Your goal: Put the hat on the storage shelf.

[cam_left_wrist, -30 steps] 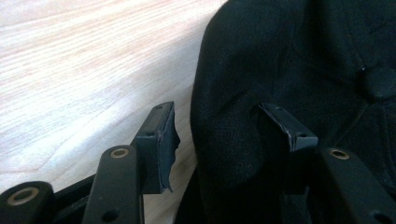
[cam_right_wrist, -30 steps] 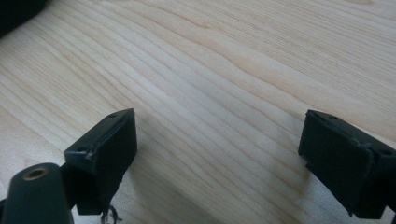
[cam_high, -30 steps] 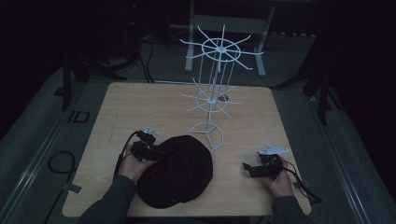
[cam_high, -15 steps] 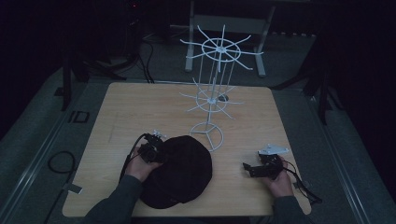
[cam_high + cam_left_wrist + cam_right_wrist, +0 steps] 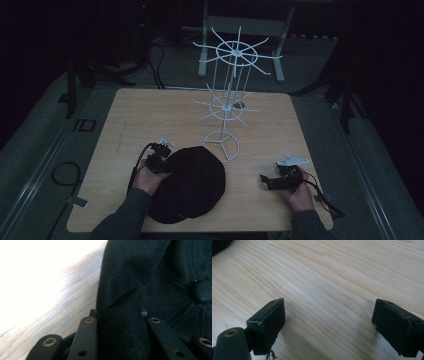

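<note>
A black cap (image 5: 192,187) lies flat on the wooden table (image 5: 150,115) near its front edge. My left gripper (image 5: 166,167) is at the cap's left rim. Its jaws have just been closing, and in the left gripper view they (image 5: 120,322) pinch a fold of the cap's dark fabric (image 5: 150,277). My right gripper (image 5: 265,181) rests low over the table at the front right, apart from the cap. In the right gripper view it (image 5: 328,325) is open, with bare wood between its fingers.
A white wire display rack (image 5: 227,100) with two tiers of spokes stands on a round base just behind the cap. Cables trail from both grippers. The table's back half is bare wood, and dark floor surrounds the table.
My left gripper slid a little to the right onto the cap's rim and closed on the fabric. The right gripper stayed where it was.
</note>
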{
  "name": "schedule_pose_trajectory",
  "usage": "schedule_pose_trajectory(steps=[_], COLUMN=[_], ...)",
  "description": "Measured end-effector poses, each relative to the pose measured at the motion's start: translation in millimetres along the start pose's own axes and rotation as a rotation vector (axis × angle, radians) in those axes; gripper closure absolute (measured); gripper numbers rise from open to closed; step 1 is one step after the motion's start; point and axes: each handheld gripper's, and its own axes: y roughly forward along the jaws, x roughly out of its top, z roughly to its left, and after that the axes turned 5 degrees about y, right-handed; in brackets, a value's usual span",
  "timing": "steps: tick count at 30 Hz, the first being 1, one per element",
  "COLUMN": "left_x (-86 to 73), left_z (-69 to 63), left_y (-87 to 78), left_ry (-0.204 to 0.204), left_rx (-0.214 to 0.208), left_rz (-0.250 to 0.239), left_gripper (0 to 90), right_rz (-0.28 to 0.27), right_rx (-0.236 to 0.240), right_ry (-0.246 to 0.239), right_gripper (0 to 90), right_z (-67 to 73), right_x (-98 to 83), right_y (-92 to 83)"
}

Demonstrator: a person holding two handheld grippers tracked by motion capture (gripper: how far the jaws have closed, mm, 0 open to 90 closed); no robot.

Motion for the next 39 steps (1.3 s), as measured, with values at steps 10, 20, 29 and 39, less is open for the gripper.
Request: schedule_pose_trajectory(steps=[10,20,29,39], left_x=[-1.4,-0.9,0.8,0.0], left_z=[7.1,16.6,25.0,39.0], left_y=[-16.0,-35.9,-53.9,-77.2], left_ry=[-0.048,-0.094,-0.109,-0.138], left_rx=[-0.037,-0.072,-0.092,-0.115], left_rz=[-0.075,-0.149,-0.209,-0.285], left_gripper=[76.1,76.1,76.0,76.0], right_rz=[-0.001,-0.001,-0.001,-0.001], right_rx=[0.0,0.0,0.0,0.0], right_ry=[-0.002,-0.001,-0.001,-0.001], right_gripper=[11.4,11.4,11.4,11.4], right_z=[0.0,0.0,0.0,0.0], right_x=[-0.2,-0.2,-0.2,-0.1], right_y=[0.2,0.1,0.1,0.1])
